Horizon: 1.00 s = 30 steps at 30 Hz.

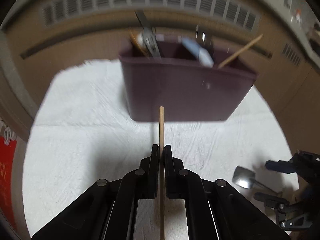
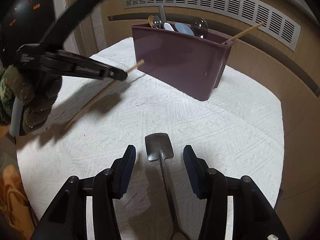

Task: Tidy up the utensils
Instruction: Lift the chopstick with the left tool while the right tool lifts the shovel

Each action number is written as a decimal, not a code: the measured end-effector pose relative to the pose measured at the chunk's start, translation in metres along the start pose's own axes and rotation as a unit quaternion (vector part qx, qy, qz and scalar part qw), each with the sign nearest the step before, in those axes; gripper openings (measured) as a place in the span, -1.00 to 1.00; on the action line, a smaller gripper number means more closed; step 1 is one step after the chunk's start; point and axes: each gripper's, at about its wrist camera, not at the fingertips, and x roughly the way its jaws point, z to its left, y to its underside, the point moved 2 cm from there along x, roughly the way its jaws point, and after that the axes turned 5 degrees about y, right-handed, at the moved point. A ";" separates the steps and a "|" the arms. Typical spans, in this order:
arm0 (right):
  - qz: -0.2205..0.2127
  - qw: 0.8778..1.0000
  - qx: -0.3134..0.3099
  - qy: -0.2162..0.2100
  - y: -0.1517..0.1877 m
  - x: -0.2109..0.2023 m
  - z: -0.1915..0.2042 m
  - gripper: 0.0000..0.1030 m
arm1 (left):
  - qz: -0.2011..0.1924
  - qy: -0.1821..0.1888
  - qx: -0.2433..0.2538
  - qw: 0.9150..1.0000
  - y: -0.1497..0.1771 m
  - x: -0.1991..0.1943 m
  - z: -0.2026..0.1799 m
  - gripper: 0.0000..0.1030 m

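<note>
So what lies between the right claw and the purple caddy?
In the right wrist view, only the metal spoon's bowl and bare white cloth lie between the right claw and caddy.

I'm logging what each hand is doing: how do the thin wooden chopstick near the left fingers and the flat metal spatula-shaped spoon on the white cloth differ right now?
The thin wooden chopstick is clamped in the shut left gripper and lifted at a slant; the flat metal spatula-shaped spoon lies flat on the white cloth, ungripped between the open right gripper fingers. The chopstick is a pale, uniform stick; the spoon is dark, shiny, broad-headed. Both remain outside the purple plastic utensil holder.
</note>
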 end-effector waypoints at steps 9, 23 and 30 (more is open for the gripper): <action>0.042 0.999 -0.030 -0.010 -0.012 0.025 0.009 -0.05 | -0.119 0.018 -0.002 0.993 0.000 -0.070 0.005 -0.91; 0.055 0.998 -0.023 0.009 -0.024 0.022 0.022 -0.39 | -0.118 0.064 -0.035 0.990 0.035 -0.095 0.005 -0.91; -0.043 0.998 0.050 0.007 -0.041 -0.051 0.010 -0.44 | -0.190 0.070 -0.030 0.979 0.025 -0.151 -0.011 -0.91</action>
